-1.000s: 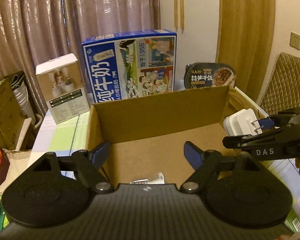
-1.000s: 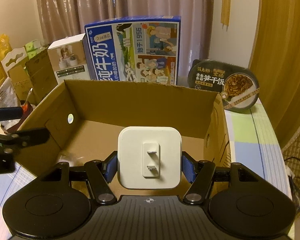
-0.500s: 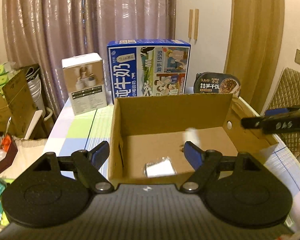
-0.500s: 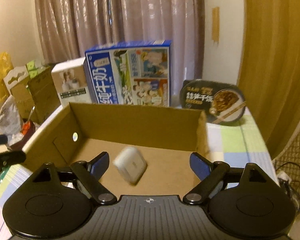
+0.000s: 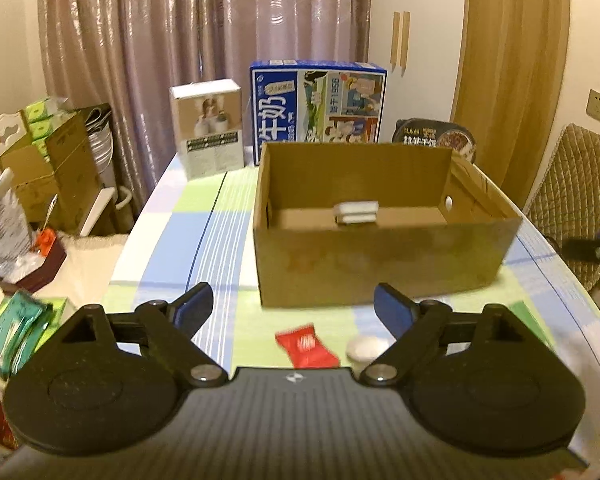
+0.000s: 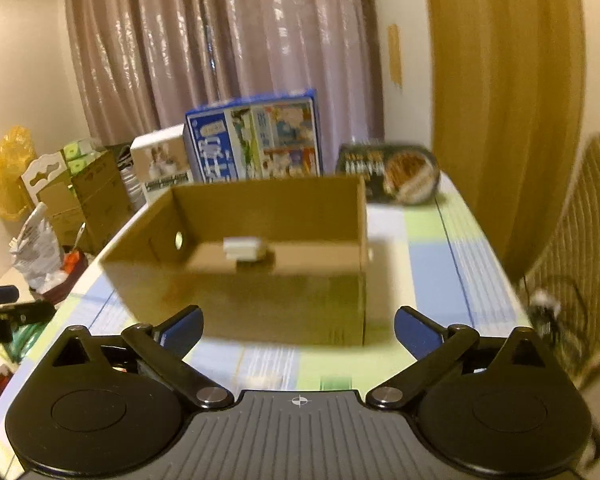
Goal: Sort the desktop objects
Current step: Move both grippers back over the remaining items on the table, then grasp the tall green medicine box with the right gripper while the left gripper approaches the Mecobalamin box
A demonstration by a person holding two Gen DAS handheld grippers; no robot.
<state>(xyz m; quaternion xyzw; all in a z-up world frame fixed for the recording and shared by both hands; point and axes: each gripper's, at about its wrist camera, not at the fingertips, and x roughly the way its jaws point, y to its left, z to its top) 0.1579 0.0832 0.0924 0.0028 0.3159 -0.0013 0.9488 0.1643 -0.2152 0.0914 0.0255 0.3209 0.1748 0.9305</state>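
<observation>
The white charger (image 5: 356,213), clamped in the right gripper (image 6: 298,326) one second ago, now rests inside the cardboard box (image 5: 380,272), near the back wall. Both grippers have withdrawn from above the box. The fingers of the right gripper stand apart and empty; those of the left gripper (image 5: 293,304) likewise. On the counter (image 5: 172,240), at 6 o'clock from the box, a red packet (image 5: 306,345) and a white round object (image 5: 365,349) remain unsorted. Judgement: one item placed; the packet is the likely next pick.

Left gripper (image 5: 294,308) jaws spread, white charger (image 5: 356,212) inside cardboard box (image 5: 380,268), red packet (image 5: 306,345) on table (image 5: 172,248)
</observation>
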